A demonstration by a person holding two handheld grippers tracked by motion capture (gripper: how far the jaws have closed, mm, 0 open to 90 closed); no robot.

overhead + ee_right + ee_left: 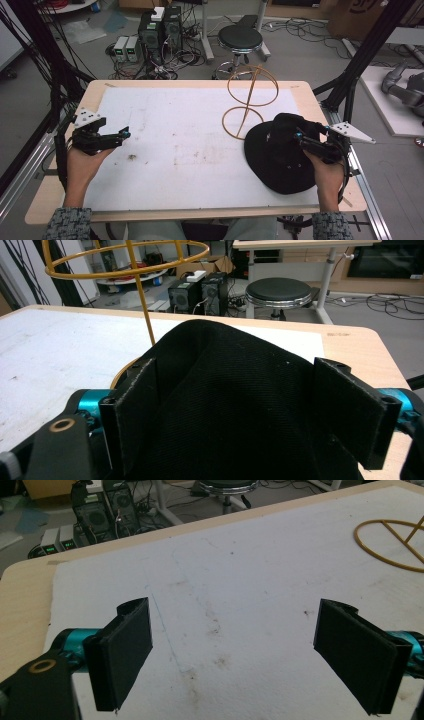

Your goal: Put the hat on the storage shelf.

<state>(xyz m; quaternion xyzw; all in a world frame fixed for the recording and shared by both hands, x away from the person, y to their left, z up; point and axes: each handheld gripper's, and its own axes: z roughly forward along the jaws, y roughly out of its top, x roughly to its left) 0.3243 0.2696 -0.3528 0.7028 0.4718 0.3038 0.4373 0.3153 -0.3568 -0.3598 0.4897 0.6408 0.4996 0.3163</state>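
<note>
Black hat (282,155) lies at 4 o'clock on worktop (190,85), by gold wire stand (250,100). Right claw (300,136) spread around crown, not clenched; left claw (122,134) released, empty. Hat probably not yet hung.

Matt black cloth hat (280,155), seemingly felt-like white mat (175,150).

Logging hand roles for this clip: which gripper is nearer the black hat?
Right. The right gripper is at the hat, its open jaws standing either side of the crown. The left gripper hangs open over the white mat at the table's far left, well apart from it.
</note>
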